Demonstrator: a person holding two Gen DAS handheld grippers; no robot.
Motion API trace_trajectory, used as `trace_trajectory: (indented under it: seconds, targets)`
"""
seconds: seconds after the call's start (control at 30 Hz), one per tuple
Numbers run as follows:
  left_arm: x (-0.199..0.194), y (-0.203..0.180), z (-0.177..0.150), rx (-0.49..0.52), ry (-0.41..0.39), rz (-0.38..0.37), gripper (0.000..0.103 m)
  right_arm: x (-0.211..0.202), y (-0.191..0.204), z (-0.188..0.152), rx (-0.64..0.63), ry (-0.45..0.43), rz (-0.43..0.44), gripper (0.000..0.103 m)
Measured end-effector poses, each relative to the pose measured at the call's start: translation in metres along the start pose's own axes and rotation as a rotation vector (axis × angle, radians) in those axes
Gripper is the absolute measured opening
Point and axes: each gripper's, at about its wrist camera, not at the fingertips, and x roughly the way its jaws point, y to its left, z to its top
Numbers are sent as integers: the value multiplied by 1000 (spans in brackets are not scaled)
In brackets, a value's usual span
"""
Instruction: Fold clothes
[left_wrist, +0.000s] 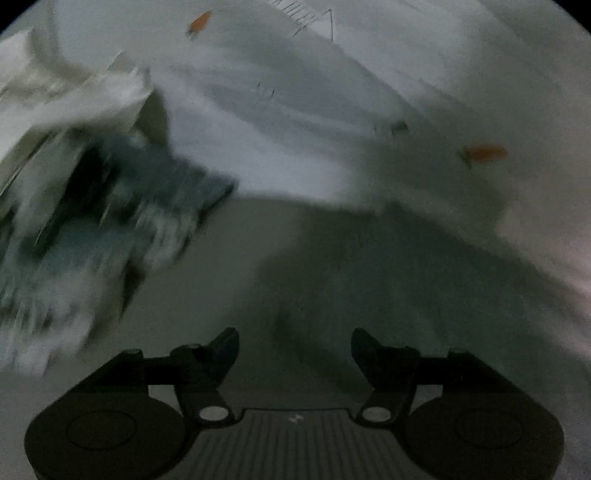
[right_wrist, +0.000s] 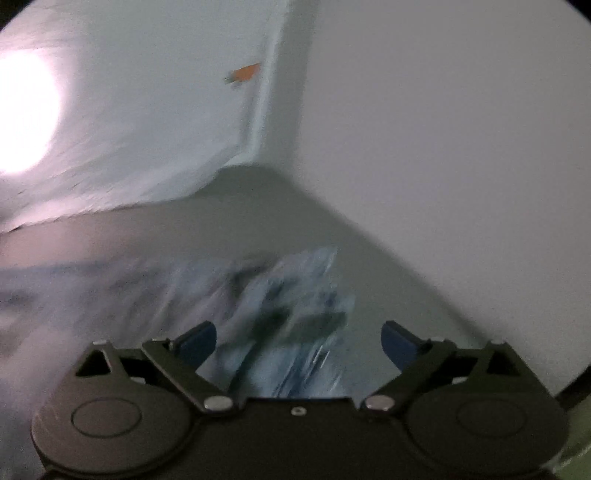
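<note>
Both views are smeared by motion. A blue-and-white patterned garment (left_wrist: 110, 206) lies blurred at the left of the left wrist view, on a grey surface (left_wrist: 314, 258). My left gripper (left_wrist: 294, 341) stands open to its right, with nothing between its fingers. In the right wrist view the same kind of blue-and-white cloth (right_wrist: 291, 314) lies ahead of and under my right gripper (right_wrist: 299, 338). Its blue-padded fingers (right_wrist: 197, 341) stand wide apart and do not touch the cloth.
A white sheet (left_wrist: 295, 110) with small orange carrot prints (left_wrist: 484, 152) rises behind the grey surface. In the right wrist view a white wall (right_wrist: 461, 147) fills the right side, and a bright glare (right_wrist: 22, 110) sits at the left.
</note>
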Motion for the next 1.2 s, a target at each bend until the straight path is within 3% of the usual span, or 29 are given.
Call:
trace_trajectory:
  seconds: [0.13, 0.27, 0.47, 0.57, 0.73, 0.8, 0.97, 1.1, 1.2]
  targets:
    - [-53, 15, -82, -35, 75, -45, 75, -45, 20, -46, -76, -4, 75, 98]
    - [-85, 21, -154, -97, 172, -61, 76, -54, 34, -83, -84, 37, 175, 98]
    - [-119, 7, -227, -119, 235, -65, 80, -68, 28, -139, -128, 105, 268, 101]
    - [-128, -2, -247, -114, 212, -32, 89, -75, 15, -156, -109, 111, 321, 102]
    - [-140, -32, -270, -5, 176, 41, 94, -88, 0, -163, -242, 108, 425, 102]
    - [-141, -41, -275, -5, 178, 32, 99, -93, -17, -164, -196, 108, 437, 102]
    - [-141, -46, -278, -37, 187, 66, 103, -90, -67, -176, -84, 85, 327, 102]
    - [-140, -52, -276, -39, 210, 94, 103, -89, -92, -177, 69, 95, 376, 98]
    - [-139, -57, -273, -38, 225, 125, 103, -90, -102, -178, 201, 107, 348, 98]
